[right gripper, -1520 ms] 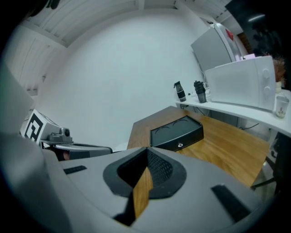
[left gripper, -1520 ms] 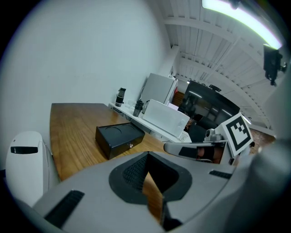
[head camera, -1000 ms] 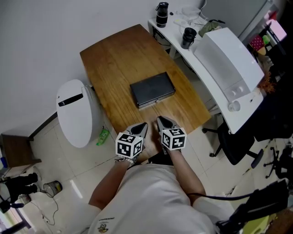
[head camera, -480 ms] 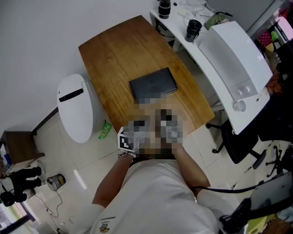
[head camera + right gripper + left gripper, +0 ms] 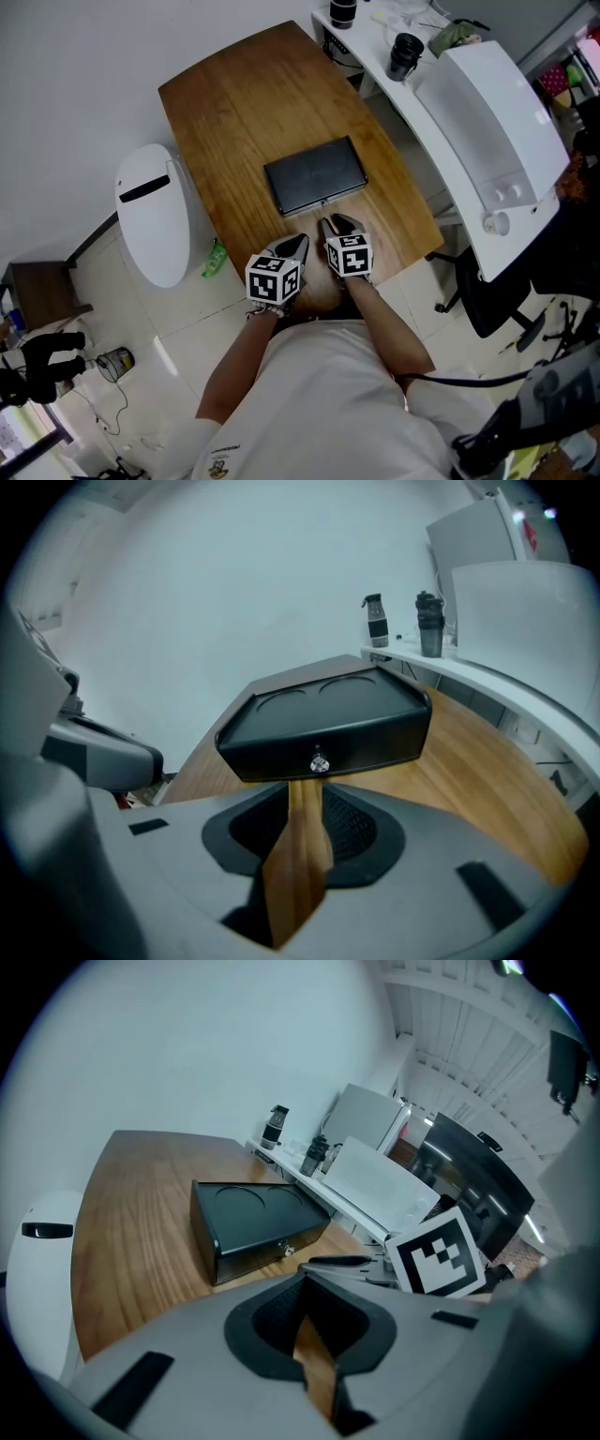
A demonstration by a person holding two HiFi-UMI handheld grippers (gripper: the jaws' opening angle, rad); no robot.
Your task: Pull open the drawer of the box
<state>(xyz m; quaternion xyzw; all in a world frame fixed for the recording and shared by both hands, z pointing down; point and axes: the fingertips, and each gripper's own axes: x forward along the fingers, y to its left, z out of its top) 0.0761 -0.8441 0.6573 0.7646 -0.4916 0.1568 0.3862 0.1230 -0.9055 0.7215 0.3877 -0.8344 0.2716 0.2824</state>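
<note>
Right gripper (image 5: 306,785): jaws a narrow slit apart, nothing between them; only bare wood shows through the gap. The slit lines up with the small metal knob (image 5: 320,761) on the drawer front (image 5: 366,745), which sits just beyond the fingertips and is not yet touched.

Left gripper (image 5: 302,1281): fingertips meet at the far end, nothing held. It hangs just beside the right one, over the near edge of the table (image 5: 141,1241), angled toward the left corner of the box (image 5: 253,1222).

Box: black, flat, lying near the middle of the wooden table, knob side facing the person. In the right gripper view the drawer front looks flush with the case, with no gap visible along its top edge. Judged fully closed.

Status: nothing of the pull is done. Approach only, with both grippers short of the box.

Left to do, as I judge it: bring the right jaws around the knob, close on it, then draw straight back toward the table edge. The box looks light and may slide with the pull; the left gripper is placed where it could brace the case.
</note>
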